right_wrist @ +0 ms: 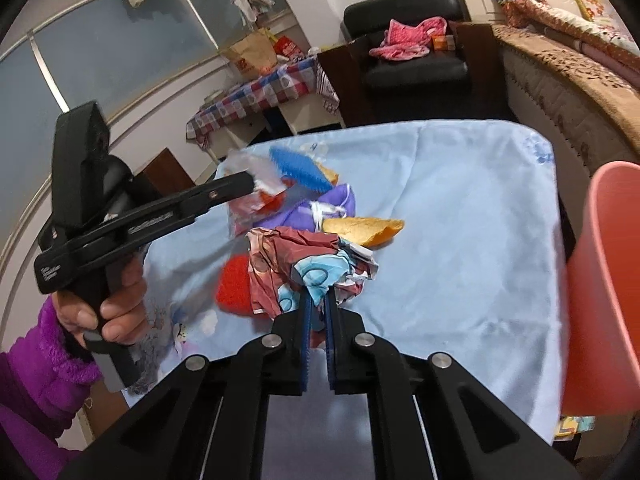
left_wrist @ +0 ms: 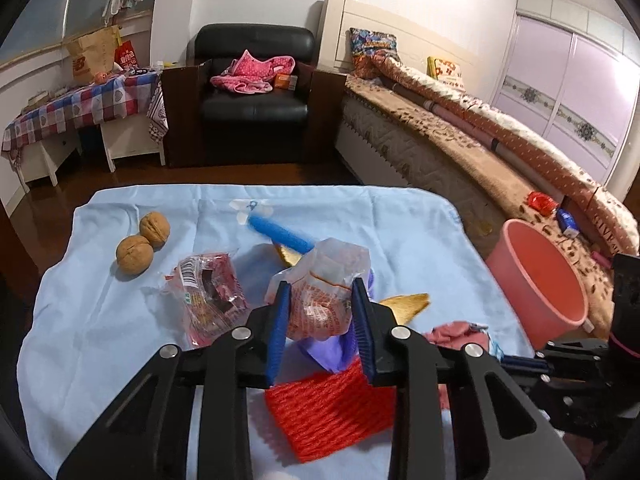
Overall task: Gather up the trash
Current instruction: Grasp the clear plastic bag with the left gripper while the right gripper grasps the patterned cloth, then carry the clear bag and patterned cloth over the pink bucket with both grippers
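Note:
My left gripper [left_wrist: 321, 286] is shut on a clear plastic bag with orange print [left_wrist: 326, 284] and holds it above the light blue cloth [left_wrist: 120, 332]. It also shows in the right wrist view [right_wrist: 252, 184], holding the bag [right_wrist: 258, 196]. My right gripper [right_wrist: 316, 292] is shut on a crumpled red and blue wrapper [right_wrist: 304, 268], a little above the cloth [right_wrist: 460, 220]. A pink bin [left_wrist: 540, 280] stands at the table's right edge, and shows close at the right in the right wrist view [right_wrist: 608, 292].
On the cloth lie a red net sleeve [left_wrist: 332, 412], a purple wrapper [left_wrist: 328, 352], a blue foam net [left_wrist: 280, 234], peel pieces [left_wrist: 408, 304], a clear red-printed wrapper [left_wrist: 208, 292] and two walnuts [left_wrist: 144, 244]. A bed [left_wrist: 460, 128] and armchair [left_wrist: 256, 92] stand beyond.

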`<state>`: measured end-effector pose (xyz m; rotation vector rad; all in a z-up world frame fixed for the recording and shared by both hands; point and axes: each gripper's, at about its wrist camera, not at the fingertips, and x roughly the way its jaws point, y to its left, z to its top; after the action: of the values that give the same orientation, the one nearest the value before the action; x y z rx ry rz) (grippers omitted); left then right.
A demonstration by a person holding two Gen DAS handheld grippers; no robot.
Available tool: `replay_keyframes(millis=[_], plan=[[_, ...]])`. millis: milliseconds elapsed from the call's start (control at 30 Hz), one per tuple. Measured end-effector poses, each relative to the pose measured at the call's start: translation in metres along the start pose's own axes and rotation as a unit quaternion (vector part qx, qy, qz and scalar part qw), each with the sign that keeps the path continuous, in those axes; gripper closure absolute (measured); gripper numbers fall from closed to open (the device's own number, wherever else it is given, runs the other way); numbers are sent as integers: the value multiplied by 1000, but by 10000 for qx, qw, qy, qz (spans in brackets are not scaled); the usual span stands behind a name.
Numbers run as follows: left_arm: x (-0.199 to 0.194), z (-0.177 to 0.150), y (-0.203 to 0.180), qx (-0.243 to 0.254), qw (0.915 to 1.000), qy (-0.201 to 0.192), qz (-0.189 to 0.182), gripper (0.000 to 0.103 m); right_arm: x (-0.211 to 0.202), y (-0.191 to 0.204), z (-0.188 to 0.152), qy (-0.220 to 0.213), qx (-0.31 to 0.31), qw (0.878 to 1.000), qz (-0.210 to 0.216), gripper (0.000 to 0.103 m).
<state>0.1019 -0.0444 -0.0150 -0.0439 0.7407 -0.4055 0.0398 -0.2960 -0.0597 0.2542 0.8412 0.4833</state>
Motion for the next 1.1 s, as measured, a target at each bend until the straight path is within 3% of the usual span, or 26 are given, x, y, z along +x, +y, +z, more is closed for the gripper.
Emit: replay_keyframes(millis=[367, 1100], plan=[[-29, 5, -37, 18, 9990, -154, -416, 73, -52, -27, -1, -603, 380, 9968, -367, 97], [-12, 25, -159, 820, 9903, -65, -1115, 73, -136, -107, -7, -1529, 1087, 9706, -1506, 97]])
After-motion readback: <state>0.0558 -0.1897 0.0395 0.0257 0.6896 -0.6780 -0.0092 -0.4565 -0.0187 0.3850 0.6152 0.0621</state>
